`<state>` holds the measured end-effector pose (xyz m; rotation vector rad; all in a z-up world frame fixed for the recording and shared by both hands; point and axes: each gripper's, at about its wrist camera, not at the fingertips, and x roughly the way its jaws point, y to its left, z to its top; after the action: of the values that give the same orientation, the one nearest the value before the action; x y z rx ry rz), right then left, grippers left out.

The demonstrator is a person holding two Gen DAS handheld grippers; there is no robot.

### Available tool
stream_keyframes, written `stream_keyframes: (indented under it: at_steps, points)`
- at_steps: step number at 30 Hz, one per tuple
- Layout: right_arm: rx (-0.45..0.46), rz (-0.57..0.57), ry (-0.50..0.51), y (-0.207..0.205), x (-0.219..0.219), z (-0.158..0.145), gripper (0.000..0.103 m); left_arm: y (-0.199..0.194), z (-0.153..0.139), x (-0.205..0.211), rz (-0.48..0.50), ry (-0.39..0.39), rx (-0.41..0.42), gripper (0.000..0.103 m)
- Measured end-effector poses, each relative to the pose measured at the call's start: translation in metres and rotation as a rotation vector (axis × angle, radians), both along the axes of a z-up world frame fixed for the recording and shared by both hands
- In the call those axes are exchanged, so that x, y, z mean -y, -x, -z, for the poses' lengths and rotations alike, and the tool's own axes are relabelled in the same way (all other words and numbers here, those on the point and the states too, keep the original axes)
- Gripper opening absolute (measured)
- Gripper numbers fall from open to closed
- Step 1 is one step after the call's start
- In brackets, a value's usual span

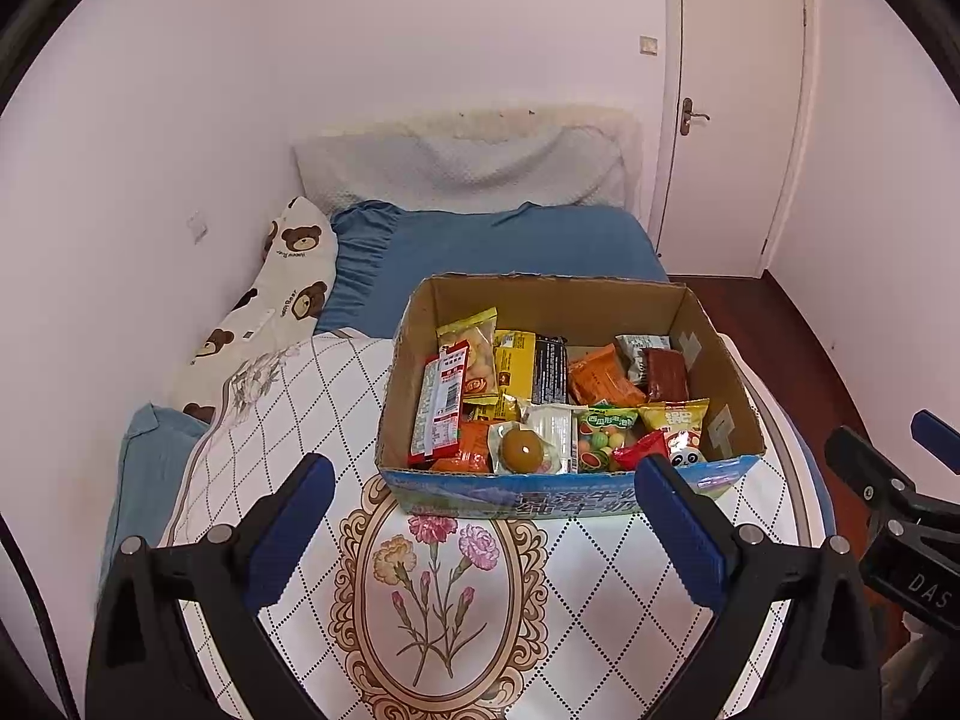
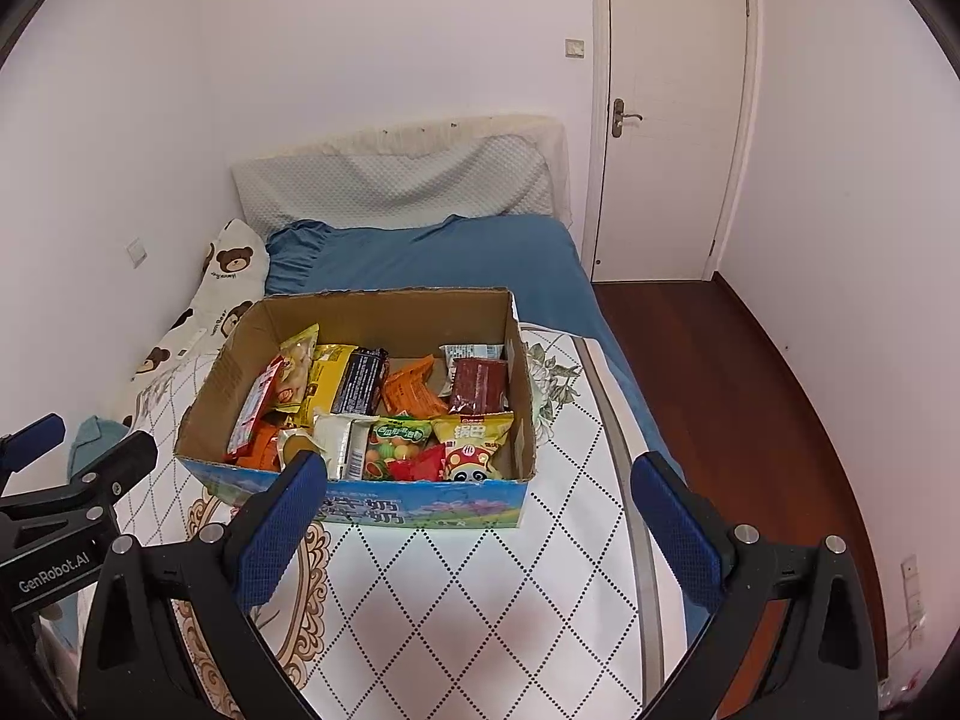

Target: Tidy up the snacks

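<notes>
Bed [image 1: 510, 240]: covered by a blue sheet, with a bear-print pillow [image 1: 288, 276] laid along the wall side.
Table [image 1: 312, 396]: dressed in a diamond-patterned cloth with a floral medallion; no loose packets are seen on its surface.
Cardboard box [image 1: 726, 384]: set open-topped on the table, just beyond both sets of fingers.
Snacks [image 1: 540, 396]: gathered inside the box, packets crowded edge to edge and partly overlapped; a yellow panda bag [image 2: 474, 447] and a dark red pack [image 2: 480, 385] are seen on the right side.
Left gripper [image 1: 483, 474]: spread wide, nothing held, poised short of the box's near wall.
Right gripper [image 2: 480, 474]: likewise spread wide and empty, aimed at the box front.
Progress: collection is judged largely done, since every visible snack is already boxed; only tidying within the box may be left.
</notes>
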<state>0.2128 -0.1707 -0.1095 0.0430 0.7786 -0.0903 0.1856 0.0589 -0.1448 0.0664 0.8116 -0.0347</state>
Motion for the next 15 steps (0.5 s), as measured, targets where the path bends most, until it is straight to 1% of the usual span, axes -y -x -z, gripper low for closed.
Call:
stream_keyframes:
  at_steps: [15]
  points:
    - [-0.009, -0.025, -0.013, 0.0014, -0.0034, 0.0001, 0.103, 0.0026, -0.0004, -0.0003, 0.008, 0.005, -0.006, 0.103]
